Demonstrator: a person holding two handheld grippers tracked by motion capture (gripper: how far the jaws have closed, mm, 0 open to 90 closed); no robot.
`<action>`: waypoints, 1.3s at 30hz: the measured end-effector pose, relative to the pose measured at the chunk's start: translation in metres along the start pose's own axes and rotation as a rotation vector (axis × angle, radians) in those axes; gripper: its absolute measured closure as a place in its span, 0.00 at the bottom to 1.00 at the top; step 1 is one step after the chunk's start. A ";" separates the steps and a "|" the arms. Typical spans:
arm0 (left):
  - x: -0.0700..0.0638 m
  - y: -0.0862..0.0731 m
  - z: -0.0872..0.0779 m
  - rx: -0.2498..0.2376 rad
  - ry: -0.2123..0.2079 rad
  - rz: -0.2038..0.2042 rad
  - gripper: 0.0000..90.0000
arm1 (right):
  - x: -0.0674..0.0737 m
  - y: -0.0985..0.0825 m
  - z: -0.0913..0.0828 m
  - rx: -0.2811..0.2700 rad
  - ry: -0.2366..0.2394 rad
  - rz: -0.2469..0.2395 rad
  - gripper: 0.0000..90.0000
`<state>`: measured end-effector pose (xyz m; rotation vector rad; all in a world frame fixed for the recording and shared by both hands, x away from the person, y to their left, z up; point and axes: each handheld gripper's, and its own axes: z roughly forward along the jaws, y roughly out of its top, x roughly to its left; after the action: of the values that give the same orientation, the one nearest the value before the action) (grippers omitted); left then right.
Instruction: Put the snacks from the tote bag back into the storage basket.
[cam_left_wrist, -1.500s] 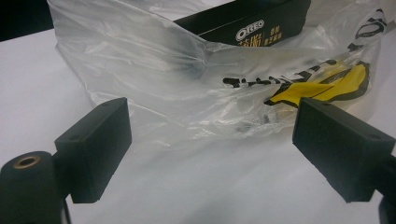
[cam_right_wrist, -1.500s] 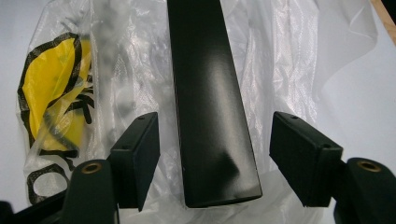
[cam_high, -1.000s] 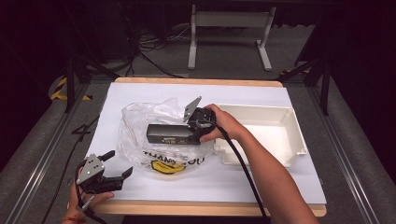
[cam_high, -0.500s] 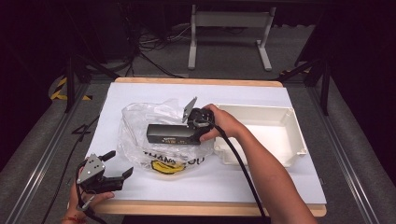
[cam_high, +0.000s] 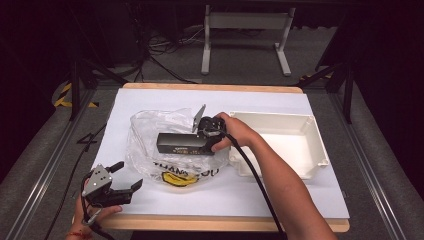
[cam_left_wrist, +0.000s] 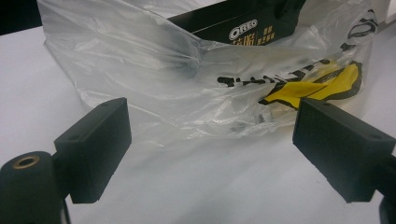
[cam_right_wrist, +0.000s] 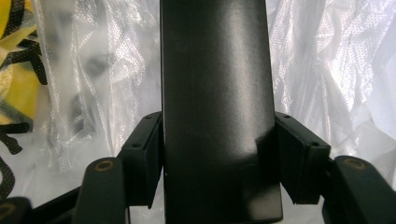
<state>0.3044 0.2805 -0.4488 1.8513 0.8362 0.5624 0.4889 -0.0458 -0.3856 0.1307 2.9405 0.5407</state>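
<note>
Your right gripper (cam_high: 202, 134) clamps the long black cardboard box (cam_high: 181, 144) between its fingers, over the clear plastic bag (cam_high: 150, 131). Left gripper (cam_high: 116, 187) released; pin the bag's near edge first.

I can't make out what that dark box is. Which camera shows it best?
The left gripper view: the OREO box shows its printed logo above the plastic bag. The high view shows its whole long shape; the right gripper view shows a plain black side clamped between the jaws.

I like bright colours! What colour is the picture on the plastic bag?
Yellow with black edges, on the clear plastic bag. It shows best in the left gripper view.
</note>
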 end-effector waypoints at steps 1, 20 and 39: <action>0.000 0.000 0.000 0.001 -0.001 -0.001 0.14 | 0.000 0.000 -0.001 0.001 0.006 -0.002 0.46; -0.001 0.000 0.001 0.006 0.001 0.001 0.14 | 0.003 -0.002 -0.010 -0.069 -0.010 -0.024 0.48; -0.001 0.000 0.001 0.007 0.005 0.006 0.14 | 0.007 -0.001 -0.020 -0.125 -0.029 -0.035 0.48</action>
<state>0.3048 0.2787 -0.4493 1.8605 0.8375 0.5688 0.4791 -0.0528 -0.3687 0.0718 2.8655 0.7096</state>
